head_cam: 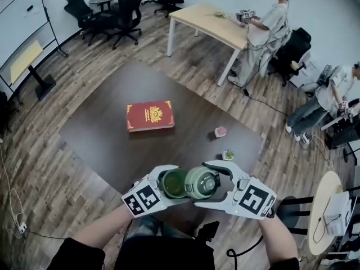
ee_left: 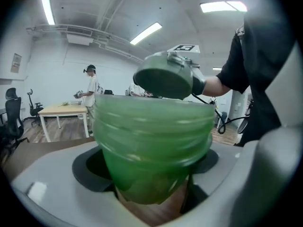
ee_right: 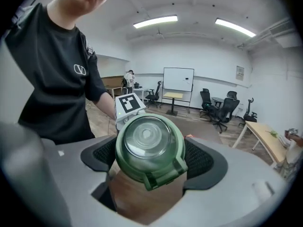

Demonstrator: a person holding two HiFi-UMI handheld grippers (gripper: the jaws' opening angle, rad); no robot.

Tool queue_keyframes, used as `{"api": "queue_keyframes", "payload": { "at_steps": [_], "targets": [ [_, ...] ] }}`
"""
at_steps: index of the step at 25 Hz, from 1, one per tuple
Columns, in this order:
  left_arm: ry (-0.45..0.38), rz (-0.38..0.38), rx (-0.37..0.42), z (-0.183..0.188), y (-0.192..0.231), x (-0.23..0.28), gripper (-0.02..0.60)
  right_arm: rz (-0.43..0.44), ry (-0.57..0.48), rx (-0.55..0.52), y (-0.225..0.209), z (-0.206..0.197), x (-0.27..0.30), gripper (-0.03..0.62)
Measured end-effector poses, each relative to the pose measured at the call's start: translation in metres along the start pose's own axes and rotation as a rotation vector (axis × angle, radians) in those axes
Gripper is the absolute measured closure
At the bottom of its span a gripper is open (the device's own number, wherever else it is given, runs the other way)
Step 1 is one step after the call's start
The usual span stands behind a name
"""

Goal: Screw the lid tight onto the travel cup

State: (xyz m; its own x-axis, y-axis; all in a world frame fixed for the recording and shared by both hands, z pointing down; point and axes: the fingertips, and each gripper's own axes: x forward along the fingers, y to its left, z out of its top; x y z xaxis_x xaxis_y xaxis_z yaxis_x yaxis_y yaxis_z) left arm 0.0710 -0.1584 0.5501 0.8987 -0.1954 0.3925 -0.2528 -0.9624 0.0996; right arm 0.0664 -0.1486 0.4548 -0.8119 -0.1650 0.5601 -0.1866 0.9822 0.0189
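We are standing in an open office with a wood floor, over a dark counter [head_cam: 107, 134] that is carrying a red book [head_cam: 149, 116], with office chairs and other people farther back.

Both parts are up in the air at the counter's near edge. Our left tool [ee_left: 151, 174] is gripping the green cup [ee_left: 151, 136], its jaws pressing on the body below the threaded rim. Our right tool [ee_right: 149, 174] is clamping the lid [ee_right: 147, 143] by its sides, with the clear dome facing that tool's camera and the flip latch pointing down toward us. From the head view the lid is sitting just beside the cup's mouth and tilted toward it. We cannot tell whether the two are touching, and the threads do not look engaged yet.

We are judging the cup to be light, see-through plastic that looks empty. Its wall may be giving a little under a hard squeeze, so holding it low, clear of the threads, seems right. The lid looks stiffer, but its dome is smooth and probably slippery. The side band is the better place to hold, keeping off the latch so it is not popping open. Cross-threading is the main risk, so we are wanting the lid square to the rim before turning.
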Motion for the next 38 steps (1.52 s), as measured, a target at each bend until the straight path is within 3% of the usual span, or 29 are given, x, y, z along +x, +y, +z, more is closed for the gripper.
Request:
{"api": "queue_keyframes", "payload": {
  "at_steps": [6,13,16,21,25,27,31,34,38],
  "targets": [
    [0.042,-0.103,0.032,0.03,-0.034,-0.005,0.156,0.102,0.021,-0.071,0.032,0.035,-0.003,0.145],
    [0.059,-0.144,0.094,0.051,-0.056,-0.014,0.156,0.161,0.076,-0.135,0.05,0.043,0.001,0.145],
    [0.071,-0.152,0.099,0.053,-0.061,-0.018,0.156,0.171,0.091,-0.13,0.055,0.047,-0.001,0.145],
    [0.1,-0.174,0.104,0.053,-0.069,-0.021,0.156,0.165,0.196,-0.208,0.062,0.046,-0.002,0.145],
    [0.113,-0.17,0.085,0.051,-0.065,-0.02,0.158,0.136,0.267,-0.187,0.057,0.041,0.001,0.145],
    [0.091,-0.173,0.06,0.052,-0.062,-0.02,0.157,0.091,0.206,-0.19,0.054,0.048,0.001,0.143],
    [0.03,-0.193,0.0,0.059,-0.06,-0.029,0.158,0.013,-0.074,-0.118,0.049,0.073,-0.012,0.138],
    [0.037,-0.215,0.013,0.059,-0.064,-0.033,0.158,0.044,-0.181,-0.023,0.054,0.074,-0.022,0.14],
    [0.027,-0.276,0.014,0.061,-0.075,-0.034,0.158,0.107,-0.262,-0.013,0.054,0.067,-0.029,0.141]
  ]
}}
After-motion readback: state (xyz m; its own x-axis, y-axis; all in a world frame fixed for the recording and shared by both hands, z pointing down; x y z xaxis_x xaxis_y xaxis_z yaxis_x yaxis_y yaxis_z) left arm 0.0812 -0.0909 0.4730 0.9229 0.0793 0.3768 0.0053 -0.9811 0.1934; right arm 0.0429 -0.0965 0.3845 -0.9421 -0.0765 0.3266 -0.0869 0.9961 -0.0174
